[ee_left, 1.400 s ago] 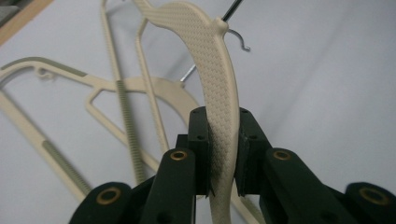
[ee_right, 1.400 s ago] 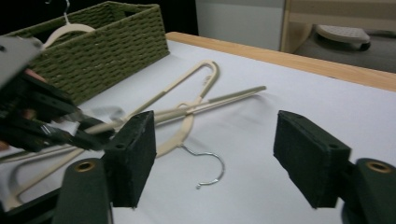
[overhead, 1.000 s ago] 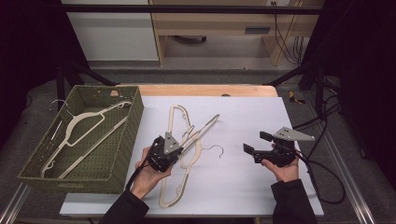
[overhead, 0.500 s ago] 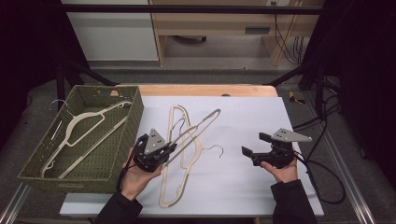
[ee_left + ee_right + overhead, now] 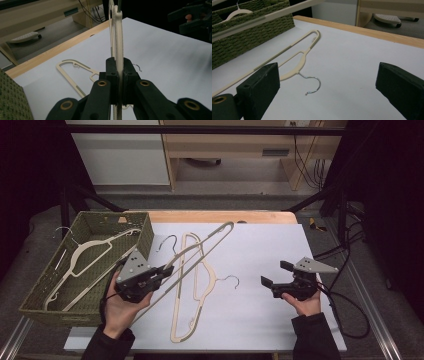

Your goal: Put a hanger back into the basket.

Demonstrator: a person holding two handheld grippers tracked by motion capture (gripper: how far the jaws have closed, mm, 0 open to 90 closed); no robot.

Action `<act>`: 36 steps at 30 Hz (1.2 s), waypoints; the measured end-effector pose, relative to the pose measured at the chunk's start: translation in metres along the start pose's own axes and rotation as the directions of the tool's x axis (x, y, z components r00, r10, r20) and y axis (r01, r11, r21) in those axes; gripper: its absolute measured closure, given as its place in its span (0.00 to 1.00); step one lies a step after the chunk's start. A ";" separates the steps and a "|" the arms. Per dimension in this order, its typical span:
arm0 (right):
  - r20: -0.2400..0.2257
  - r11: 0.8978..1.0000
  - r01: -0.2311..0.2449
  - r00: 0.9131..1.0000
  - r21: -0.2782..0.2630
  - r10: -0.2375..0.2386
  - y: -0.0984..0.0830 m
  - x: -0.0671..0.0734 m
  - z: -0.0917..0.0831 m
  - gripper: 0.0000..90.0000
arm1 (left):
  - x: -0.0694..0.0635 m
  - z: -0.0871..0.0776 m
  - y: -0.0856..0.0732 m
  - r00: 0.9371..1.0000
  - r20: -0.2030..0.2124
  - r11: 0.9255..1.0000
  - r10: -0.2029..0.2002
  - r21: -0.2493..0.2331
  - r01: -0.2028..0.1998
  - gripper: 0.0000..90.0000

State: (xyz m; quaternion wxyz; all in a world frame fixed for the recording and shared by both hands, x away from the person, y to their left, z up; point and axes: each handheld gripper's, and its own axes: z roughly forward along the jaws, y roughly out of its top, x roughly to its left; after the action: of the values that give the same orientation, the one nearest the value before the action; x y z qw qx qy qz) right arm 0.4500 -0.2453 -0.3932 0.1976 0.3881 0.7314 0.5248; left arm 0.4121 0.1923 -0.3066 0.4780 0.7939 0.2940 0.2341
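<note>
My left gripper [image 5: 159, 271] is shut on a cream hanger [image 5: 200, 246] and holds it tilted above the white table top, its wire hook [image 5: 167, 242] toward the basket. In the left gripper view the jaws [image 5: 119, 67] clamp the hanger's bar [image 5: 118, 37] edge-on. A second cream hanger [image 5: 206, 270] lies flat on the table; it is also the hanger [image 5: 302, 58] with a metal hook [image 5: 313, 83] just ahead of my right gripper [image 5: 327, 75]. At the right my right gripper [image 5: 276, 274] hovers, open; its jaws have just been opening, with nothing between them.
A green woven basket [image 5: 47, 317] stands at the table's left edge with several cream hangers [image 5: 85, 255] inside. The white sheet [image 5: 260, 245] covers a wooden table. Cables trail off the right side, and a desk stands beyond the far edge.
My left gripper has risen and moved left toward the basket, lifting the hanger off the table. The right hand has stayed put, its jaws slightly wider.
</note>
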 end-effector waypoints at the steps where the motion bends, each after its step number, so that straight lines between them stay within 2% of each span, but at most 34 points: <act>1: 0.003 1.000 0.000 1.000 -0.004 0.000 0.000 0.000 0.000 0.07 | 0.004 -0.004 0.002 1.000 -0.002 1.000 0.000 -0.001 0.000 0.96; 5: 0.007 1.000 0.001 1.000 -0.008 -0.001 0.001 0.000 -0.001 0.06 | 0.022 -0.023 0.010 1.000 -0.005 1.000 0.010 -0.001 -0.010 0.96; 8: 0.006 1.000 0.000 1.000 -0.005 0.000 0.001 0.000 -0.001 0.06 | 0.041 -0.036 0.015 1.000 0.005 1.000 -0.005 -0.008 0.005 0.96; 17: 0.013 1.000 0.006 1.000 0.000 -0.006 0.000 0.000 0.001 0.05 | 0.100 -0.070 0.018 0.999 -0.039 0.999 -0.035 0.015 0.035 0.96; 20: 0.012 1.000 0.014 1.000 0.005 -0.014 0.000 0.000 0.001 0.05 | 0.119 -0.076 0.015 0.997 -0.048 0.998 -0.061 0.025 0.062 0.96; 23: 0.012 1.000 0.015 1.000 0.007 -0.015 0.000 0.000 0.001 0.05 | 0.135 -0.079 0.010 0.996 -0.061 0.997 -0.063 0.045 0.066 0.96; 25: 0.011 1.000 0.014 1.000 0.004 -0.014 0.000 0.000 0.001 0.05 | 0.144 -0.081 0.006 0.995 -0.073 0.996 -0.061 0.059 0.066 0.96; 26: 0.011 1.000 0.014 1.000 0.004 -0.014 0.000 0.000 0.001 0.05 | 0.144 -0.081 0.006 0.995 -0.073 0.996 -0.061 0.059 0.066 0.96; 27: 0.011 1.000 0.014 1.000 0.004 -0.014 0.000 0.000 0.001 0.05 | 0.152 -0.082 0.002 0.995 -0.077 0.995 -0.060 0.071 0.065 0.96; 31: 0.012 1.000 0.014 1.000 0.007 -0.015 0.000 0.000 0.001 0.05 | 0.169 -0.083 -0.008 0.993 -0.097 0.994 -0.063 0.088 0.072 0.96; 36: 0.013 1.000 0.015 1.000 0.004 -0.015 0.000 0.000 0.001 0.05 | 0.188 -0.085 -0.021 0.988 -0.123 0.989 -0.093 0.103 0.106 0.96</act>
State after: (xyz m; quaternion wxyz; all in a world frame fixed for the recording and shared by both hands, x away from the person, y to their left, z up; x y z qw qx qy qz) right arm 0.4506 -0.2451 -0.3935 0.2057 0.3864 0.7342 0.5190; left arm 0.4864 0.3824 -0.2715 0.4268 0.7880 0.3733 0.2399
